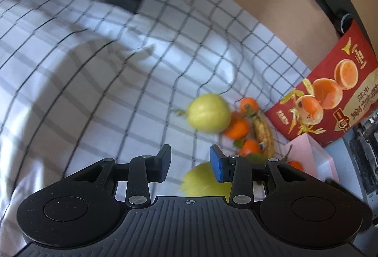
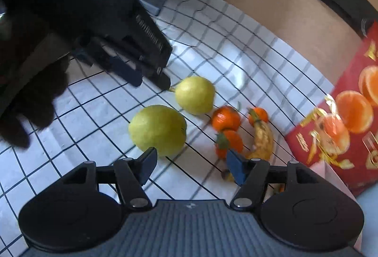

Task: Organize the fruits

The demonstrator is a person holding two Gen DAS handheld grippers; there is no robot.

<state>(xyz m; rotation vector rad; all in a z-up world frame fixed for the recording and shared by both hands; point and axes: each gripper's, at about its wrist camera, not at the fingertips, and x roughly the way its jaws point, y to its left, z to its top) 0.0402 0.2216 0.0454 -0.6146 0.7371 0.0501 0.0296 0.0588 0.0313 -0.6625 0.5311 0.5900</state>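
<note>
The right tool [image 2: 191,168] hovered open and empty over a firm, smooth, roll-prone pear [image 2: 157,130] on the checked cloth [image 2: 94,115], best pinched across its widest middle.

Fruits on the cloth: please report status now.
Both grippers open, empty. Two pears, oranges, banana loose on checked cloth. Nothing blocking.

Each gripper is built of matte black plastic: two round discs flank a ribbed grey centre plate, on which a small crosshair mark is printed. Silver screws fasten the black linkage bars outward of that plate. Blue pads [image 1: 218,162] are fitted to the fingertips. A black fuzzy glove [image 2: 30,96] is worn on the left hand.
</note>
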